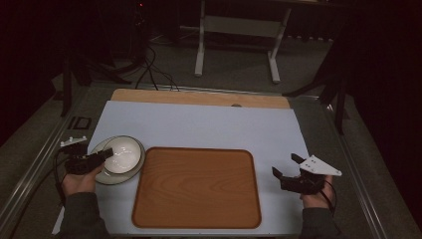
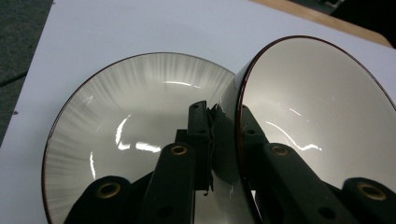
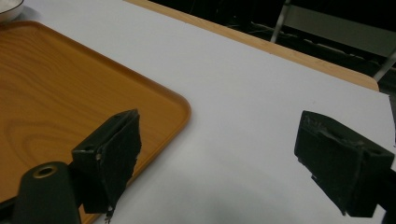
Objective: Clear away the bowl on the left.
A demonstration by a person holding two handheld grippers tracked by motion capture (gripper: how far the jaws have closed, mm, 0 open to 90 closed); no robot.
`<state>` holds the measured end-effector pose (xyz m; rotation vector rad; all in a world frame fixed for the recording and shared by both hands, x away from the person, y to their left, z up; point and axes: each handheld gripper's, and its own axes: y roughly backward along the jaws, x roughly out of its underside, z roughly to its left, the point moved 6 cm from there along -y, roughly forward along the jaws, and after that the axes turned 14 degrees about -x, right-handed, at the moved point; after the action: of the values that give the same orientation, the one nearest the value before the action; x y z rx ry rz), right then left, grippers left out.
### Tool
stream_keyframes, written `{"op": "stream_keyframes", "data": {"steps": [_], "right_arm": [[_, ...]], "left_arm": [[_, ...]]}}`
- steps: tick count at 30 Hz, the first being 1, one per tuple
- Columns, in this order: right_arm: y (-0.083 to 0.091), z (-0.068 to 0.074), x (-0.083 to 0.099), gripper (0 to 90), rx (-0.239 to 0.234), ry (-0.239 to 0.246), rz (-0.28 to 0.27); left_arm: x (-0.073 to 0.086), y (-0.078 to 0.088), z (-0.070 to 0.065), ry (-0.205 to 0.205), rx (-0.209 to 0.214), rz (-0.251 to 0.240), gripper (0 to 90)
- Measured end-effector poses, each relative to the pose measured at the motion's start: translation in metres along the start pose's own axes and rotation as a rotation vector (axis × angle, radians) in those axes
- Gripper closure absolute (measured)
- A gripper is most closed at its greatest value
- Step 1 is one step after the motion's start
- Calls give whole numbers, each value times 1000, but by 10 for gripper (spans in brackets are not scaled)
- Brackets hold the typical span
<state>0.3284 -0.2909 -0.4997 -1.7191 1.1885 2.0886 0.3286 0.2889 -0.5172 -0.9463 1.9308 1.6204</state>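
Observation:
A white bowl (image 1: 122, 153) with a dark rim rests in a wider, shallow plate (image 1: 105, 178) at the left of the white mat. My left gripper (image 1: 104, 156) is shut on the bowl's near rim. In the left gripper view the bowl (image 2: 317, 102) stands tilted at the right over the ribbed plate (image 2: 130, 107), with its wall pinched between the jaws of the left gripper (image 2: 223, 113). My right gripper (image 1: 284, 164) hovers open at the right of the mat; in the right gripper view nothing lies between the jaws of the right gripper (image 3: 224, 140).
A wooden tray (image 1: 196, 186) lies bare in the middle of the mat (image 1: 199, 124), between the two hands; its corner (image 3: 56, 93) shows by the right gripper's left jaw. A table frame and cables stand on the floor beyond the far edge.

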Motion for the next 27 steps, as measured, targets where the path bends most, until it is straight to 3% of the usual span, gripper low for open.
{"op": "stream_keyframes", "data": {"steps": [10, 27], "right_arm": [[1, 0, -1, 142, -2, 3, -10], [2, 0, -2, 142, -5, 8, -20]], "left_arm": [[-2, 5, -11, 0, 52, -13, 816], [-2, 9, -31, -46, 88, -14, 814]]}}
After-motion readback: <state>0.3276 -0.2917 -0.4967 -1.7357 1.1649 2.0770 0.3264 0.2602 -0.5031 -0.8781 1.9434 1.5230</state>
